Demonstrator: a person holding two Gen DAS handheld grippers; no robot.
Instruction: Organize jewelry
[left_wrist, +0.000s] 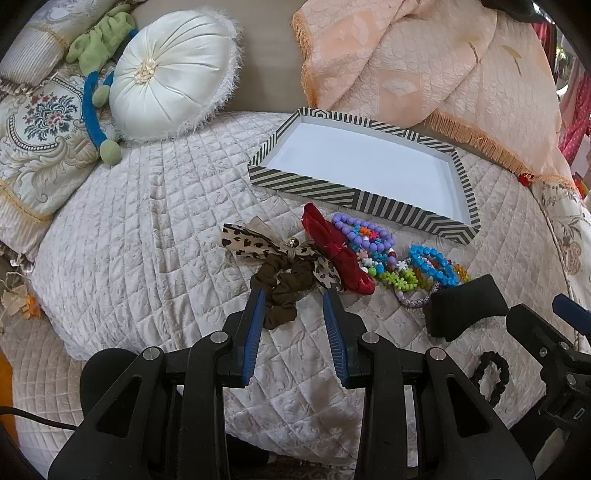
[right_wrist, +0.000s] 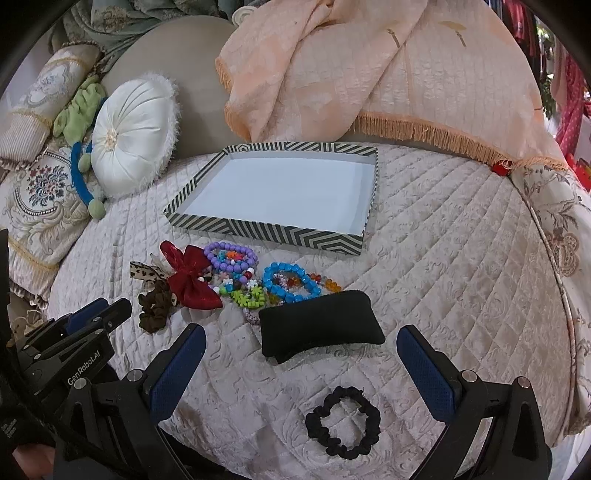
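A striped tray (left_wrist: 306, 184) (right_wrist: 258, 229) with a bare white floor lies on the quilted bed. In front of it sits a heap: a brown scrunchie with a leopard bow (left_wrist: 284, 291) (right_wrist: 155, 306), a red bow (left_wrist: 332, 243) (right_wrist: 188, 277), a purple bead bracelet (left_wrist: 362, 229) (right_wrist: 229, 254), a blue bead bracelet (left_wrist: 432, 262) (right_wrist: 291, 280) and green beads (right_wrist: 251, 295). My left gripper (left_wrist: 293, 295) (right_wrist: 107, 308) is open, its tips either side of the brown scrunchie without pressing it. My right gripper (right_wrist: 301, 343) stands wide open before a black cushion (right_wrist: 317, 321) (left_wrist: 461, 306). A black scrunchie (right_wrist: 343, 421) lies between its fingers, nearer the camera.
A round white cushion (left_wrist: 166, 74), a green and blue plush toy (left_wrist: 99, 40) and an embroidered pillow (left_wrist: 40, 122) crowd the far left. A fringed peach blanket (left_wrist: 424, 66) hangs behind the tray. The bed's edge curves down at the right.
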